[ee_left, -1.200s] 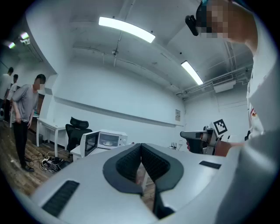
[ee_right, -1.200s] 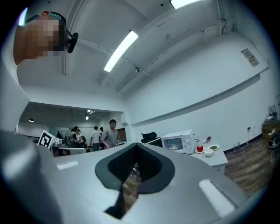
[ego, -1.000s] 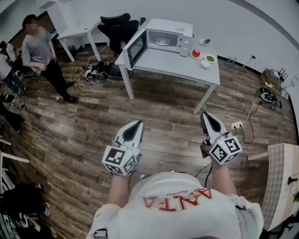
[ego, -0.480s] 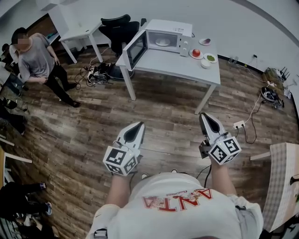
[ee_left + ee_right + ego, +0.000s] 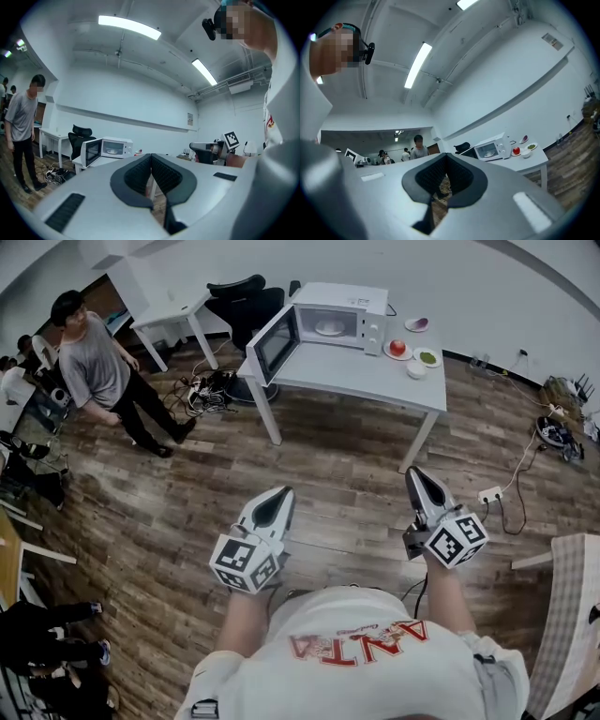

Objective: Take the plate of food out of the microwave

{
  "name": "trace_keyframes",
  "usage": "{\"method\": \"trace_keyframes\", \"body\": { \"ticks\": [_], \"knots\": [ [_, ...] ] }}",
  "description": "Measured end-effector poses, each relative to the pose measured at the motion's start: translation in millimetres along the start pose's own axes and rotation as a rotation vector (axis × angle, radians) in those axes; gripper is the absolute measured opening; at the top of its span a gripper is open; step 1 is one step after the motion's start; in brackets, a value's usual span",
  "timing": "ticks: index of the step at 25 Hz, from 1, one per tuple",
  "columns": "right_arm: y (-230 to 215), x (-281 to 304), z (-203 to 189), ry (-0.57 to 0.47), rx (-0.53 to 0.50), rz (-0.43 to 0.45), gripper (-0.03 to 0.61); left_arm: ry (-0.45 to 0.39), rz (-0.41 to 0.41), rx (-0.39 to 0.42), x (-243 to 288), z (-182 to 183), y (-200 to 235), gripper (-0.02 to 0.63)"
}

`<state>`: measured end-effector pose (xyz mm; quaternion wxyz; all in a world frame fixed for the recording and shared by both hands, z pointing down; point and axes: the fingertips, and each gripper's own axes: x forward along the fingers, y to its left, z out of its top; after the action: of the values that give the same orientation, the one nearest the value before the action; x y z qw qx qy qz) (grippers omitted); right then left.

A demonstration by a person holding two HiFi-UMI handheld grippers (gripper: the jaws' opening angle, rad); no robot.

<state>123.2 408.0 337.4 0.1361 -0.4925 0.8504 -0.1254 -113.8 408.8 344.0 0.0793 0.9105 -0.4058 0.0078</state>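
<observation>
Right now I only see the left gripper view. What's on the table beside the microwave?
Observer: The head view shows a red fruit, a green-filled dish and a small white bowl, all right of the microwave.
Operator: Are the right jaws open?
Observer: No. The right gripper view shows its jaws shut, with nothing between them.

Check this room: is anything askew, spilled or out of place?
Nothing spilled. The microwave door hangs open with the plate inside, and cables lie tangled on the floor beside the table.
</observation>
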Motion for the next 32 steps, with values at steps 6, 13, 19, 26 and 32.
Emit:
{"method": "trace_keyframes", "body": {
  "ticks": [6, 13, 19, 26, 32],
  "knots": [
    [-35, -6, -8, 0.038, 0.069, 0.014, 0.002, 0.011, 0.02, -0.015, 18, -13, -26, 0.009],
    [-55, 7, -23, 0.067, 0.119, 0.016, 0.002, 0.04, 0.035, -0.051, 37, -26, -16, 0.009],
    [-78, 39, -25, 0.074, 0.123, -0.016, 0.002, 0.029, 0.006, -0.061, 74, -25, 16, 0.009],
    [-104, 110, -20, 0.095, 0.088, -0.063, 0.003, 0.02, -0.019, -0.05, 125, -15, 76, 0.009],
    [-103, 189, -23, 0.126, 0.078, -0.052, 0.002, 0.017, -0.012, -0.058, 151, 1, 146, 0.009]
  ]
}}
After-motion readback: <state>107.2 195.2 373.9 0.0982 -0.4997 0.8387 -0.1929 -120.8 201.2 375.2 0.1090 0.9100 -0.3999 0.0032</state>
